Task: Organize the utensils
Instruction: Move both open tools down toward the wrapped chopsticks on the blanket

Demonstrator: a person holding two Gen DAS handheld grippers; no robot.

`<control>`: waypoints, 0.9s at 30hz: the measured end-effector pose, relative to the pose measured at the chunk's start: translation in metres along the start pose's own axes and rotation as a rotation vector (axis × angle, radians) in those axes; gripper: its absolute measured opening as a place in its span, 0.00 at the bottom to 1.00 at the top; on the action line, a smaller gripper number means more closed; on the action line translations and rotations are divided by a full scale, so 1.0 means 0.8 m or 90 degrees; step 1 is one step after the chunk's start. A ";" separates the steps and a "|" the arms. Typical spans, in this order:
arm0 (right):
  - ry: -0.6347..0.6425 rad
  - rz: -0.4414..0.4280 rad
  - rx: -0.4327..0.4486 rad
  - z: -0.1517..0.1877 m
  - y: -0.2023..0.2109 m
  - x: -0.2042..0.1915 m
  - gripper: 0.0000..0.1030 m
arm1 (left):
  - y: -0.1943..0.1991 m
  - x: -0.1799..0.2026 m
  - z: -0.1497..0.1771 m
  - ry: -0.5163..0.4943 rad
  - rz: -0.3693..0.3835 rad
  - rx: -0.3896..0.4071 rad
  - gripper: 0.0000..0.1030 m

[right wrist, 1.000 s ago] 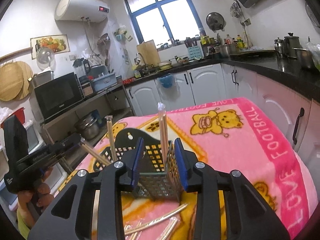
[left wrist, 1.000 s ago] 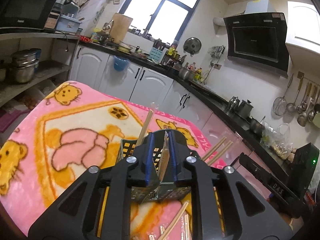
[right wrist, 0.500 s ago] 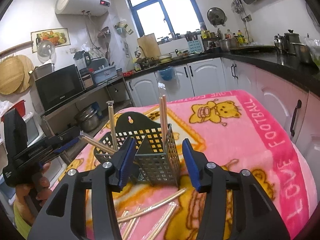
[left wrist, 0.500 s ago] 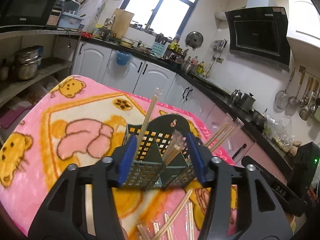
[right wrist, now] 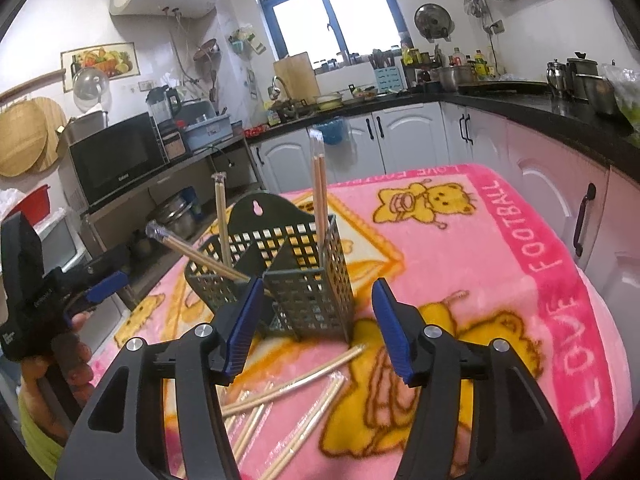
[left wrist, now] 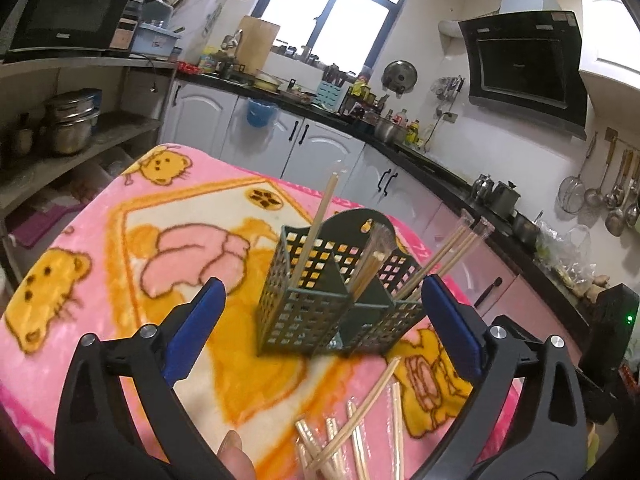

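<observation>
While both sets of jaws are opening with nothing gripped, the step in hand reads as fetching another pair from the loose heap.

Item 1: left gripper (left wrist: 320, 330), black frame with blue pads, spread about as wide as it goes, pitched gently downward; the rack shows between the pads, untouched.

Item 2: dark green perforated plastic utensil rack (left wrist: 340, 304), upright on the pink cartoon-bear blanket (left wrist: 120, 240), wrapped wooden chopsticks (left wrist: 312, 248) standing in its compartments.

Item 3: loose wrapped chopsticks (right wrist: 296, 384), scattered flat at 6 o'clock of the rack.

Item 4: right gripper (right wrist: 316, 332), roughly half spread, tilted down, short of the rack.

Handling advice: dip lower, straddle one pair crosswise near its middle, close firmly; slender sticks may roll on plush pile.
</observation>
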State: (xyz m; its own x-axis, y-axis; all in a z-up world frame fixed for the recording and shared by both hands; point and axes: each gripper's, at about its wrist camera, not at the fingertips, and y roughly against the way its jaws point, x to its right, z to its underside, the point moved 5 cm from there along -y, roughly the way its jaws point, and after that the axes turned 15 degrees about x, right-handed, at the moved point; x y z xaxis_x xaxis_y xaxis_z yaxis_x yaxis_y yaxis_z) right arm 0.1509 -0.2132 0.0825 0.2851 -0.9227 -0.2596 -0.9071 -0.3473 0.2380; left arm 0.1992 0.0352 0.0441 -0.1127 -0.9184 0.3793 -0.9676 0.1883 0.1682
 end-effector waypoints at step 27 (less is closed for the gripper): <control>0.000 0.019 -0.075 0.046 0.013 0.021 0.53 | 0.018 -0.014 0.071 0.004 -0.017 -0.099 0.89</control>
State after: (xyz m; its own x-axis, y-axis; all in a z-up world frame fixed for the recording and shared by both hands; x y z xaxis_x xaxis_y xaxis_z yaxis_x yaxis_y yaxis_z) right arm 0.1348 -0.2259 0.0467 0.2581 -0.9332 -0.2500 -0.8727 -0.3362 0.3541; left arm 0.1734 0.0285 -0.0094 -0.0855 -0.9219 0.3779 -0.9236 0.2157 0.3170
